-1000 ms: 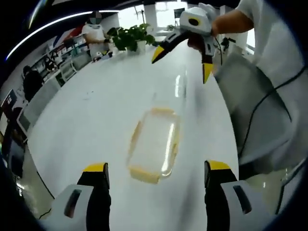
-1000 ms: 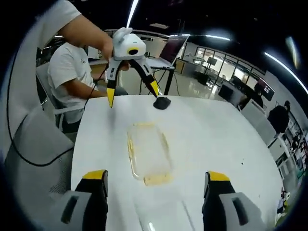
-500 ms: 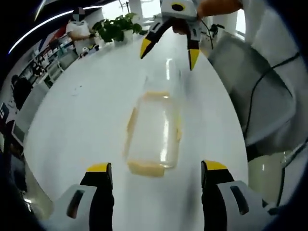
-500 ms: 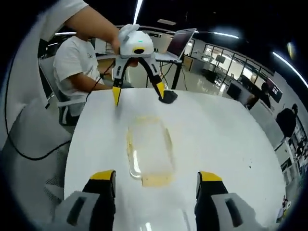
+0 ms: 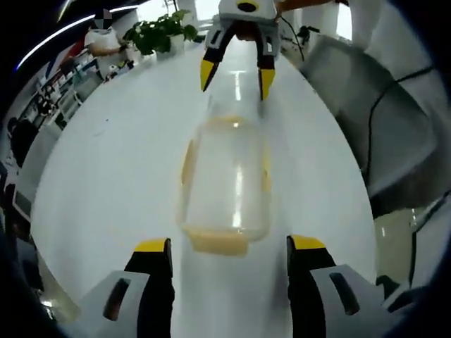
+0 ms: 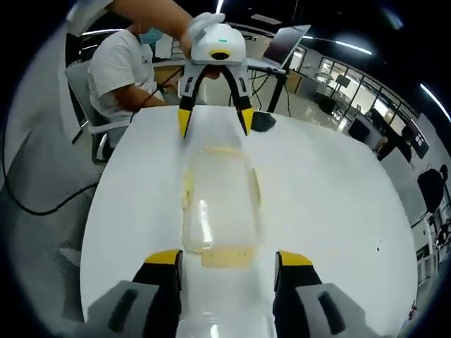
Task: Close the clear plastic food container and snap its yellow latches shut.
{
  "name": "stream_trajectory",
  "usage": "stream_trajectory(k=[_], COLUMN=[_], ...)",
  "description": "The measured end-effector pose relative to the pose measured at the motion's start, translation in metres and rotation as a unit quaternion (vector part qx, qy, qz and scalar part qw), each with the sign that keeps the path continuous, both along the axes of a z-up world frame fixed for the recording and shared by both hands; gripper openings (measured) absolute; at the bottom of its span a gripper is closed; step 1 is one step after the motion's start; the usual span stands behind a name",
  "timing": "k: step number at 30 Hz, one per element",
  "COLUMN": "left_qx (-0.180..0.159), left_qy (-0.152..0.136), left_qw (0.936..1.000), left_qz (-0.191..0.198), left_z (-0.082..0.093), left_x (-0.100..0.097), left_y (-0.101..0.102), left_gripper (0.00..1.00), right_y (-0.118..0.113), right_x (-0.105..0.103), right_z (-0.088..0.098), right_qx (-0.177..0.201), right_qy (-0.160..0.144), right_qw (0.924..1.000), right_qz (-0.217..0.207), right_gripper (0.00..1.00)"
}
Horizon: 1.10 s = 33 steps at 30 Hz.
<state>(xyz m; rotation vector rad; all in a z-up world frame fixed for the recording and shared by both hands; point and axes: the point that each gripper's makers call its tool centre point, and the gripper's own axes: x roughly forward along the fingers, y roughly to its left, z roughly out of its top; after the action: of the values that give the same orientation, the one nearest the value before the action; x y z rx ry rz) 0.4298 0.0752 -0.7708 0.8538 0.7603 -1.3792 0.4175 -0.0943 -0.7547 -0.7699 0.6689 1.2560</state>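
Left gripper view, bottom edge: left gripper [image 5: 227, 246], jaws spread wide, nothing between them. Just beyond the tips, frame centre, the container [image 5: 227, 184] lies flat on the white table [image 5: 113, 169], long axis running away from the camera. Clear body with glare streaks down its middle; a yellow latch [image 5: 215, 241] across the near end, pale yellow strips along both long sides. Whether the lid is seated cannot be told. Past its far end, top centre, the right gripper [image 5: 235, 71] points down at it, jaws wide, empty. Upper left: a plant [image 5: 158, 32]. Right side: a grey chair [image 5: 384, 134]. Right gripper view shows the same layout from the opposite end: right gripper [image 6: 227, 258] wide at bottom, container [image 6: 218, 204] centre with latch [image 6: 225, 255] nearest, left gripper [image 6: 214, 121] beyond, a seated person [image 6: 130, 67] upper left.
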Motion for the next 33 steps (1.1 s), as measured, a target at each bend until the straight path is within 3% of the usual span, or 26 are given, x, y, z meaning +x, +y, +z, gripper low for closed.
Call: stream_trajectory(k=[9, 18, 22, 24, 27, 33], left_qx=[0.010, 0.009, 0.004, -0.002, 0.006, 0.006], left_qy=[0.015, 0.018, 0.024, 0.041, 0.033, 0.040], left_qw=[0.9998, 0.9998, 0.9997, 0.9991, 0.9994, 0.9992], left_qz=[-0.005, -0.006, -0.002, 0.006, -0.010, -0.006], left_z=[-0.015, -0.019, -0.021, -0.021, -0.025, -0.027], left_x=[0.003, 0.006, 0.007, 0.004, 0.004, 0.005], left_y=[0.001, 0.001, -0.001, -0.004, -0.004, -0.006], left_gripper=[0.60, 0.57, 0.54, 0.54, 0.52, 0.47], right_y=[0.004, 0.005, 0.005, 0.007, 0.005, 0.001], right_x=[-0.002, 0.003, 0.003, 0.004, 0.006, 0.004], right_z=[-0.015, -0.027, -0.030, -0.032, -0.038, -0.048], right_qx=[-0.028, -0.042, -0.045, -0.043, -0.059, -0.074], right_qy=[0.018, 0.020, 0.035, 0.040, 0.039, 0.042], right_qw=[0.9993, 0.9986, 0.9981, 0.9980, 0.9971, 0.9955], right_qz=[0.016, 0.027, 0.023, 0.022, 0.026, 0.041], right_gripper=[0.48, 0.45, 0.37, 0.38, 0.38, 0.37])
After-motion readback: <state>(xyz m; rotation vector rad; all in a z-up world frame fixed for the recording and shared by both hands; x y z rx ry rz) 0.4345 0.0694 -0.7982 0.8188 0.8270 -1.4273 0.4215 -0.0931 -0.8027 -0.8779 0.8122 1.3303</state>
